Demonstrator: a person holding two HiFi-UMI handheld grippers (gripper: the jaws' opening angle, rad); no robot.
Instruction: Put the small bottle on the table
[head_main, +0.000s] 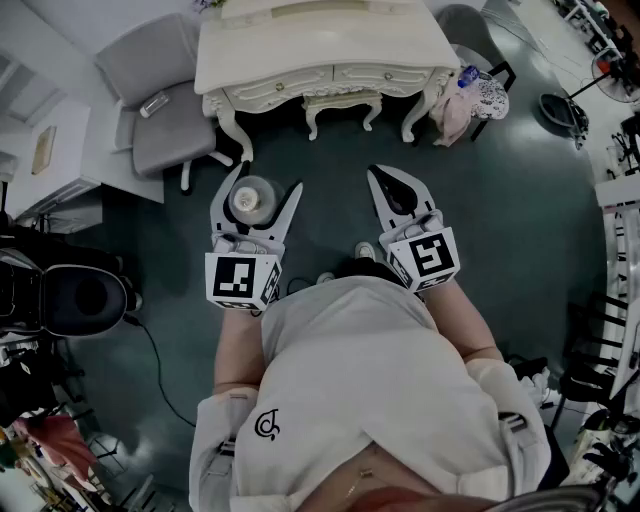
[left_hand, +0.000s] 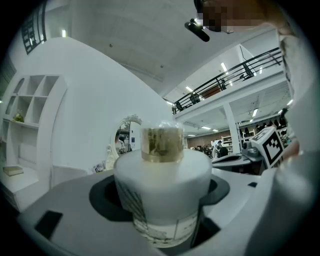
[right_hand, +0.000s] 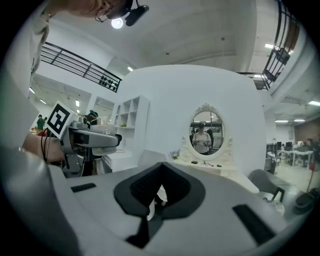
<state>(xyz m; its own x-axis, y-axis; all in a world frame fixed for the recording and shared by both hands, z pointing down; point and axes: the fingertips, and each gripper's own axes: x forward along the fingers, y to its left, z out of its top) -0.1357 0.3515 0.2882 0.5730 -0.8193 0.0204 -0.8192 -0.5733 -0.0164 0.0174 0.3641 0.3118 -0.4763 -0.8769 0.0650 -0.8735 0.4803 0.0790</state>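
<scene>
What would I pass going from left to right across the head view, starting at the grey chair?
Grey chair → small bottle, clamped in the left gripper → right gripper, empty → heap of cloth on the floor.

The small bottle (head_main: 249, 199) (left_hand: 162, 185) stood upright, clamped between the jaws of the left tongs (head_main: 266, 182) and held above the floor. It had a squat frosted white body, a printed label low down, a gold neck band and a clear cap. The white carved tabletop (head_main: 330, 45) lay ahead, well apart.
</scene>
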